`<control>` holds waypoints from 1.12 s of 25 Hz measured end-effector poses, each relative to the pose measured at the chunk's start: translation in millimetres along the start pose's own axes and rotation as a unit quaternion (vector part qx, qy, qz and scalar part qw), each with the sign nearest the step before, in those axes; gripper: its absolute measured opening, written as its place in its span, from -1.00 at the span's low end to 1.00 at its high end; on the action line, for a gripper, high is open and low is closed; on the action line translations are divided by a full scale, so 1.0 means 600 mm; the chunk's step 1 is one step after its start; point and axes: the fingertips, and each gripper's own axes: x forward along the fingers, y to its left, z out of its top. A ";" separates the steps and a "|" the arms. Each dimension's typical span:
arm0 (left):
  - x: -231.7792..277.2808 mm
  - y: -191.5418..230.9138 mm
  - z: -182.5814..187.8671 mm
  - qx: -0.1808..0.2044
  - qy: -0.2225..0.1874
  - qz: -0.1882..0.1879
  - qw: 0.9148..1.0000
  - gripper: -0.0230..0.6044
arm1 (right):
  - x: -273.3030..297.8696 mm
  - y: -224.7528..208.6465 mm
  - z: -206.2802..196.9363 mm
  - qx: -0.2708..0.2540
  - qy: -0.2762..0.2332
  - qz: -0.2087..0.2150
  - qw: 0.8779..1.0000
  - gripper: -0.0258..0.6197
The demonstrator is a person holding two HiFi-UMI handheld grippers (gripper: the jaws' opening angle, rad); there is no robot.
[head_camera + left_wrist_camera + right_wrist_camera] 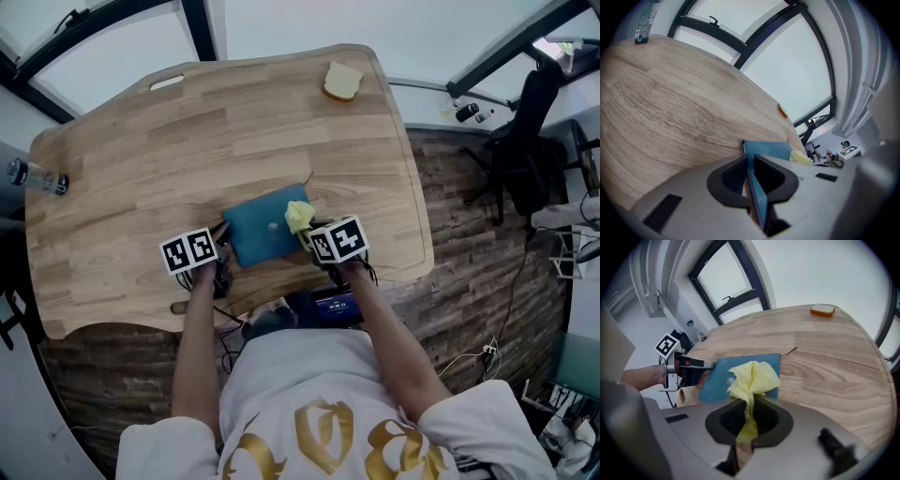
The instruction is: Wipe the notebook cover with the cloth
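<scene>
A blue notebook (pixel 265 231) lies flat near the table's front edge. My left gripper (pixel 221 262) is shut on its left edge; in the left gripper view the notebook (pixel 768 150) runs edge-on between the two pads. My right gripper (pixel 309 239) is shut on a bunched yellow cloth (pixel 298 217), which rests on the notebook's right part. In the right gripper view the cloth (pixel 752 378) fans out over the blue cover (pixel 715 380), with the left gripper (pixel 707 365) at the cover's far side.
The wooden table (pixel 141 150) holds a slice of bread (pixel 342 82) at the back right and a bottle (pixel 36 176) at the left edge. A black office chair (pixel 525 141) stands to the right on the floor.
</scene>
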 end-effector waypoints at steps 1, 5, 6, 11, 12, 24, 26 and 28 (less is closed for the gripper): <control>0.000 0.000 0.000 0.000 -0.001 0.001 1.000 -0.77 | -0.002 -0.004 0.000 0.002 -0.002 -0.002 1.000 -0.80; 0.002 -0.001 -0.001 -0.005 -0.005 0.001 1.000 -0.77 | -0.009 -0.010 -0.004 0.007 -0.005 -0.012 1.000 -0.80; 0.002 -0.001 -0.001 -0.012 -0.006 -0.001 1.000 -0.76 | -0.012 -0.010 -0.003 0.007 -0.008 -0.015 1.000 -0.80; -0.013 -0.001 0.001 -0.035 -0.020 -0.012 0.999 -0.76 | -0.041 0.006 0.033 -0.003 -0.082 -0.028 0.996 -0.80; -0.020 -0.007 0.004 -0.023 -0.028 -0.009 0.999 -0.76 | -0.054 0.011 0.044 -0.011 -0.107 -0.030 0.994 -0.80; -0.140 -0.150 0.013 0.195 -0.148 0.028 0.969 -0.82 | -0.196 0.077 0.076 -0.126 -0.239 -0.177 0.947 -0.80; -0.161 -0.175 0.011 0.182 -0.172 0.012 0.968 -0.82 | -0.214 0.099 0.077 -0.155 -0.244 -0.192 0.938 -0.80; -0.182 -0.197 0.010 0.186 -0.197 0.010 0.962 -0.82 | -0.232 0.118 0.077 -0.163 -0.260 -0.192 0.932 -0.80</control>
